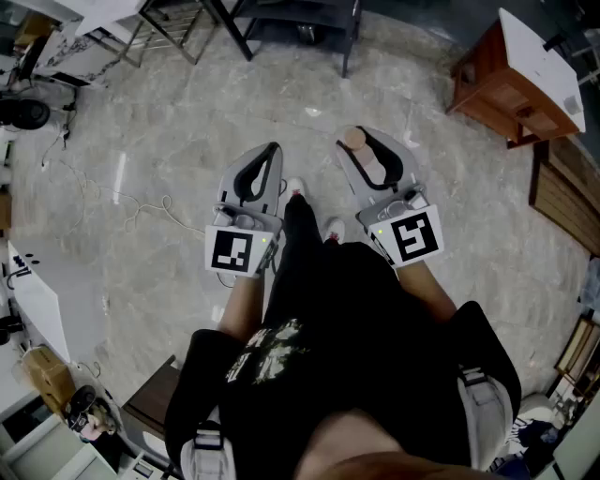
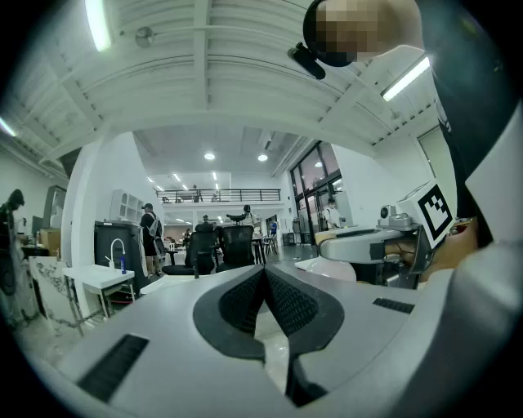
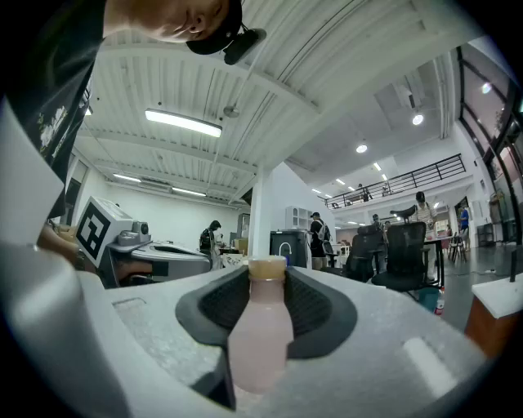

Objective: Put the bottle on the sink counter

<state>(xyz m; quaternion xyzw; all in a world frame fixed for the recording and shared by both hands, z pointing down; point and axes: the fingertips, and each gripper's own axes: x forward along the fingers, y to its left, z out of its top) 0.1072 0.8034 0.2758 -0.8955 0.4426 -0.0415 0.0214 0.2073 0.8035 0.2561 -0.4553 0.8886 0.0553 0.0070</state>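
A pale pink bottle (image 3: 260,331) with a tan cap (image 1: 354,139) lies level between the jaws of my right gripper (image 3: 265,277), which is shut on its body. In the head view the right gripper (image 1: 361,142) is held over the marble floor, cap end pointing away from the person. My left gripper (image 1: 272,150) is beside it, shut and empty, its dark pads (image 2: 282,304) meeting at the tip (image 2: 264,273). Far off in the left gripper view stands a white counter (image 2: 98,277) with a curved tap (image 2: 114,249). The same tap (image 3: 282,245) shows just past the bottle cap.
A wooden desk (image 1: 511,84) stands at the right and black furniture legs (image 1: 234,28) at the top. Cables (image 1: 141,206) trail over the floor at the left. Black office chairs (image 2: 216,249) and standing people (image 2: 149,237) fill the hall ahead.
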